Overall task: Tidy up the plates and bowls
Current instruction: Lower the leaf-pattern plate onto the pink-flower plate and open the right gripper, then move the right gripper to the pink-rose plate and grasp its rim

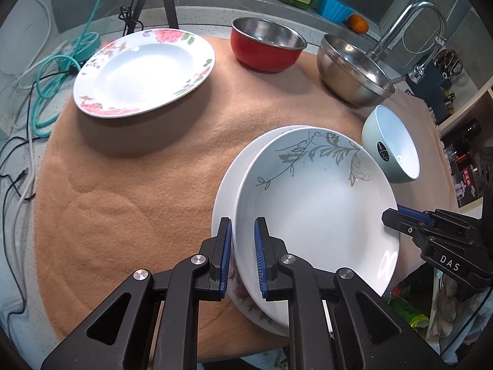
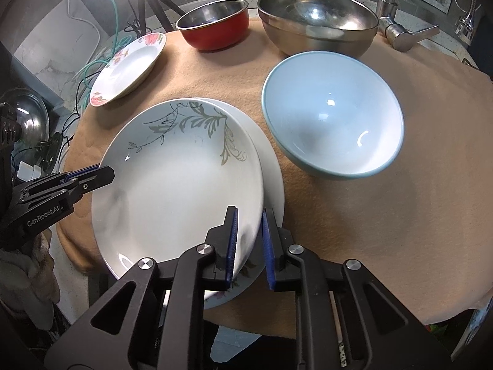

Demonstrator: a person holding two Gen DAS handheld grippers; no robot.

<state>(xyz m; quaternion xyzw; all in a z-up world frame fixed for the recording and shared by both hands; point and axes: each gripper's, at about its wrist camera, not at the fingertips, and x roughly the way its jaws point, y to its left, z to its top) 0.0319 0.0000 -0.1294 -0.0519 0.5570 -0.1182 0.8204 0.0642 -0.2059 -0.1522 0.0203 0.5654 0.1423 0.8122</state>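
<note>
Left wrist view: left gripper (image 1: 242, 257) and right gripper (image 1: 389, 215) each pinch opposite rims of the leaf-pattern plate (image 1: 314, 203), resting atop the white plate (image 1: 226, 185); glazed, slick, brittle, so grip rims.

Right gripper (image 2: 249, 246) fingers straddle near rim of grey-leaf plate (image 2: 175, 185), pads nearly pinched on it. Leaf plate sits on second white plate (image 2: 272, 169). Left gripper (image 2: 106, 174) at its far-left rim. Light blue bowl (image 2: 332, 120) just right-ahead of fingers. Red bowl (image 2: 215, 24), steel bowl (image 2: 317, 20), floral plate (image 2: 129, 67) further ahead on tan cloth (image 2: 369, 215).
</note>
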